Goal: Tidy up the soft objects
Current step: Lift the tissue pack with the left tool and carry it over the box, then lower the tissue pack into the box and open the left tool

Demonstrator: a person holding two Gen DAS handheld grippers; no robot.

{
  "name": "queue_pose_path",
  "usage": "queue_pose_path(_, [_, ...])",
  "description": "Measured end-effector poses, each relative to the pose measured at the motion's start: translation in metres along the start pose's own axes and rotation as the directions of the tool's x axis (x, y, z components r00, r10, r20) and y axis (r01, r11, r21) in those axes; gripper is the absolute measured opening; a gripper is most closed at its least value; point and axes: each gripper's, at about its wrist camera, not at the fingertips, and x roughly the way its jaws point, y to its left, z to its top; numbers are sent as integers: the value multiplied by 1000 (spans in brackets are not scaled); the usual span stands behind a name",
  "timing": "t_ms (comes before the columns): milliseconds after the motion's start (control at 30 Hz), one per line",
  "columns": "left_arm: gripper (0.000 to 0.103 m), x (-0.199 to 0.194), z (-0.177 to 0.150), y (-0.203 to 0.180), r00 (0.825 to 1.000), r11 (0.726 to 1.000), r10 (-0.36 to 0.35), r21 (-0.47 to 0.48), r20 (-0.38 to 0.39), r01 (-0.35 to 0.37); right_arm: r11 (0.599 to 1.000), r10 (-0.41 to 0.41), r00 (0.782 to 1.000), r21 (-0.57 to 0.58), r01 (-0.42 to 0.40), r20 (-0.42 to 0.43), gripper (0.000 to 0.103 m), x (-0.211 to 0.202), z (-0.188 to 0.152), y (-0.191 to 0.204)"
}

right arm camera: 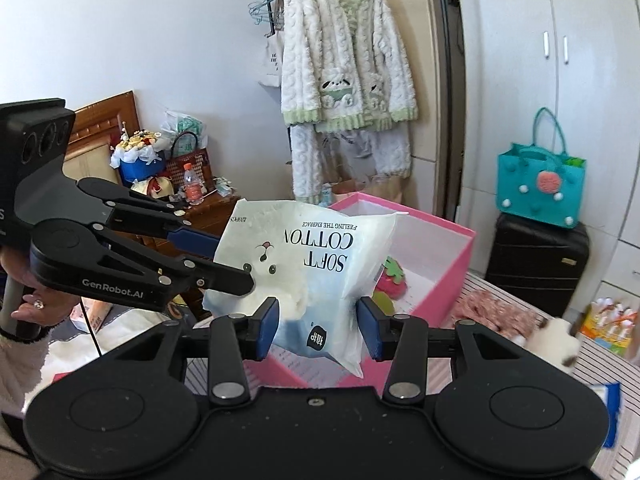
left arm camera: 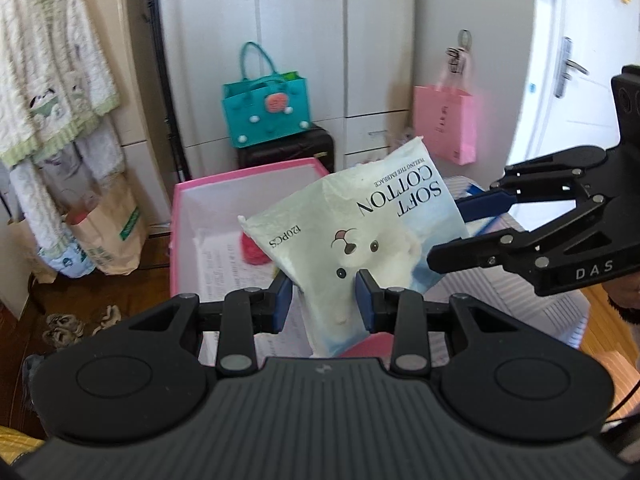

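A white and pale blue "SOFT COTTON" pack (left arm camera: pixel 360 236) with a bear face hangs upside down over the open pink box (left arm camera: pixel 248 172). My left gripper (left arm camera: pixel 324 300) is shut on the pack's lower part, a blue pad on each side. My right gripper (left arm camera: pixel 460 228) reaches in from the right and clamps the pack's right edge. In the right wrist view the pack (right arm camera: pixel 320 256) sits between the right gripper's (right arm camera: pixel 318 324) pads, while the left gripper (right arm camera: pixel 228 260) pinches its left side. A red soft toy (right arm camera: pixel 390 280) lies inside the pink box (right arm camera: pixel 440 224).
A teal handbag (left arm camera: pixel 266 110) sits on a black suitcase (left arm camera: pixel 288 152) behind the box. A pink paper bag (left arm camera: pixel 444 128) hangs at the wardrobe. A fleece robe (right arm camera: pixel 344 60) hangs on a rack. A plush toy (right arm camera: pixel 556 336) lies on the striped bedding (left arm camera: pixel 516 304).
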Motion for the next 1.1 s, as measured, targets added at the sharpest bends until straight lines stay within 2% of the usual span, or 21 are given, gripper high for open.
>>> queue_pose_path(133, [33,17,6,20,999,999,35,-35,-24,-36,999,28,997,35,-25,-70,32,34,10,-12])
queue_pose_path(200, [33,26,7,27,998,998,54,-35,-43,-55,999,28,995,44,-24,-96,27,50,14,-18])
queue_pose_path(367, [33,50,11,47,990,998,48,-44,-129,-54,997,33,987,73,-22,-156,27,88,21,-30])
queue_pose_path(533, [33,69,12,58,976,996,90,-1,-197,-92,998,41,975,63,-28,-219,28,114,20,-26])
queue_pose_path(633, [33,75,12,61,970,995,98,24,-225,-95,999,39,969,46,-28,-244,30,121,17,-22])
queue_pose_path(867, [33,90,8,63,952,996,71,80,-298,-49,998,30,959,56,-15,-283,30,126,19,-25])
queue_pose_path(1100, [34,102,2,62,942,994,71,99,-328,-41,999,24,950,35,-13,-312,34,127,13,-20])
